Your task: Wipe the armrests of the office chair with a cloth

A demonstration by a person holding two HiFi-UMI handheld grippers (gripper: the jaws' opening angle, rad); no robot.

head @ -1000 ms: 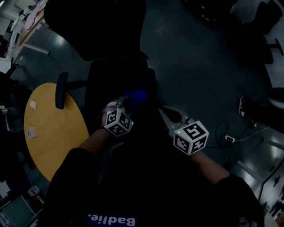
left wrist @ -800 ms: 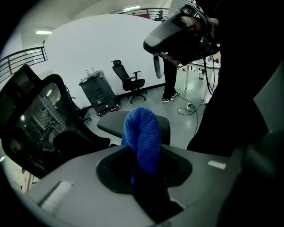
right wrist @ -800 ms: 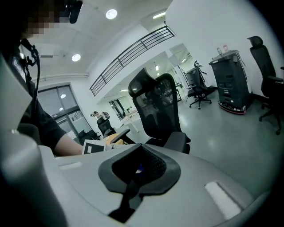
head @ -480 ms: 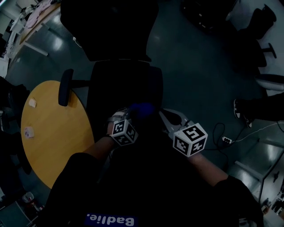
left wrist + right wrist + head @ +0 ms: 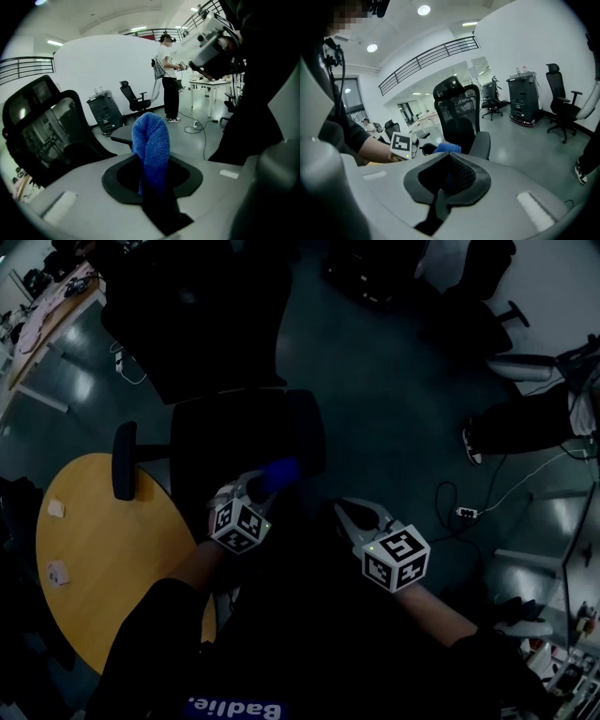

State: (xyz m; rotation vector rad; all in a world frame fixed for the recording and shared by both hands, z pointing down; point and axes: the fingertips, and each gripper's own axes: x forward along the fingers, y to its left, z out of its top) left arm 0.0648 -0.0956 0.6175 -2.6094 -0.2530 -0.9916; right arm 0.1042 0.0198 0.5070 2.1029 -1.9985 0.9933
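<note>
The black office chair (image 5: 242, 442) stands in front of me, its left armrest (image 5: 124, 460) over the yellow table's edge. My left gripper (image 5: 255, 486) is shut on a blue cloth (image 5: 280, 472) at the seat's right side. In the left gripper view the cloth (image 5: 151, 143) stands up between the jaws, with a flat dark armrest pad (image 5: 123, 136) just behind it. My right gripper (image 5: 352, 511) hangs to the right of the cloth, apart from it. Its jaws meet with nothing between them (image 5: 451, 174). In the right gripper view the cloth (image 5: 448, 148) shows in front of the chair (image 5: 459, 117).
A round yellow table (image 5: 98, 563) with small paper scraps is at my left. A cable and plug strip (image 5: 466, 512) lie on the floor at the right, near a person's legs (image 5: 525, 423). Other chairs (image 5: 562, 108) and a black cart (image 5: 524, 101) stand further off.
The head view has swung, so the chair sits lower and further left. A person's legs have come into view at the right. Both grippers keep much the same pose, cloth still held.
</note>
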